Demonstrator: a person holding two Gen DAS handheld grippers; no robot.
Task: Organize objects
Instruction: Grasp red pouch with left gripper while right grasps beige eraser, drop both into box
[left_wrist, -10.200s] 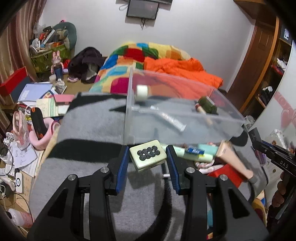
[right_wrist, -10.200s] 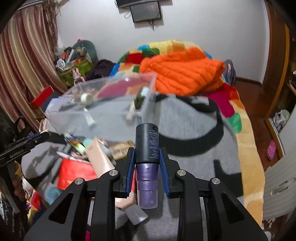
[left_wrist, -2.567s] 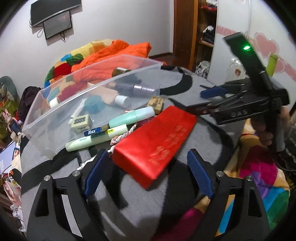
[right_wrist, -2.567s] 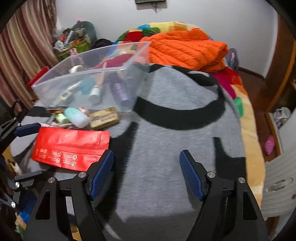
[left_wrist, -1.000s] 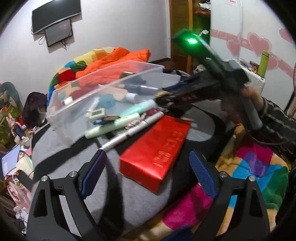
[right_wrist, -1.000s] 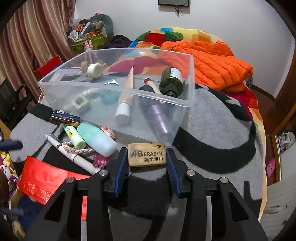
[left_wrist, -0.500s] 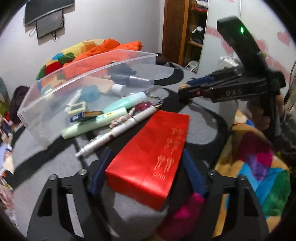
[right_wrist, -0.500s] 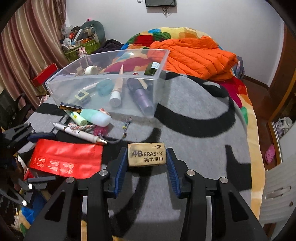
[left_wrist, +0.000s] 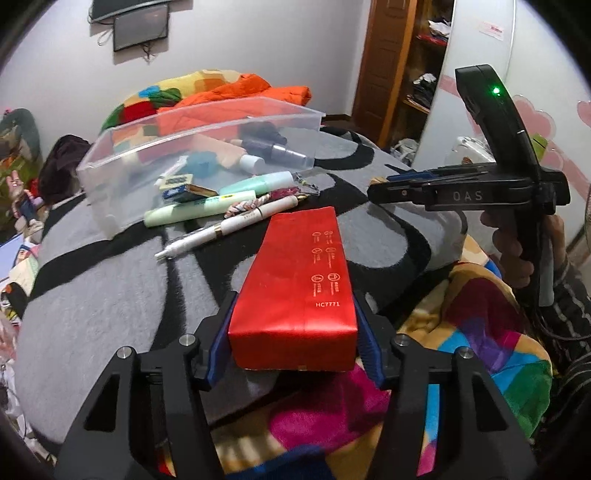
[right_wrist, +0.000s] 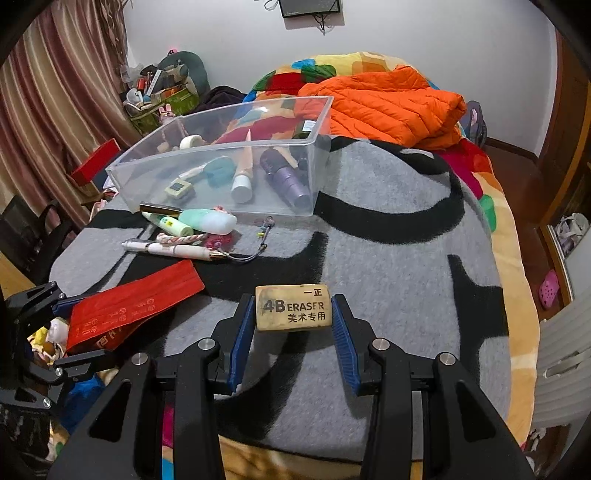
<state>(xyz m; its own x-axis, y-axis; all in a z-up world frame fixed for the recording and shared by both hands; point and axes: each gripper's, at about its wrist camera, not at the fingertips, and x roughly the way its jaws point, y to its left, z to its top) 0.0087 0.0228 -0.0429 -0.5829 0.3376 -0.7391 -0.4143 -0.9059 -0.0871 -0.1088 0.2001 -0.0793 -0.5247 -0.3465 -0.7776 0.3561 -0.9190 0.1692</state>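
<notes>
Red box (left_wrist: 301, 280) gripped at its near end by the left gripper (left_wrist: 293, 347), blue pads flat against both long sides, jaws having just closed in on it; far end angled toward the clutter on the grey-and-black blanket (left_wrist: 110, 288). Seen from the right wrist view as a red slab (right_wrist: 129, 306) at the left, tilted, its lower end caught in the left gripper (right_wrist: 70, 332).

Tan eraser (right_wrist: 292, 307), printed "4B ERASER", clamped between the blue pads of the right gripper (right_wrist: 293, 325), held narrow, above the blanket (right_wrist: 388, 295). Same gripper visible in the left wrist view (left_wrist: 380, 182), pointing left, handle in a hand (left_wrist: 517, 251) with a striped sleeve (left_wrist: 569, 310).

Just beyond the red box, loose on the blanket: a white pen (left_wrist: 225, 229), a pale green tube (left_wrist: 199, 213), a mint tube (left_wrist: 255, 182), a braided cord (left_wrist: 247, 205).

Behind these, a clear plastic bin (right_wrist: 218, 153), open-topped, holding a purple bottle (right_wrist: 284, 181), a peach tube with white cap (right_wrist: 243, 173), a roll of tape (right_wrist: 191, 141), a tile with dots (right_wrist: 179, 187).

Further back, an orange quilted jacket (right_wrist: 384, 107) heaped on a patchwork bedspread (right_wrist: 495, 221). Striped curtains (right_wrist: 55, 92) at the left, a wall screen (left_wrist: 140, 26) overhead.
</notes>
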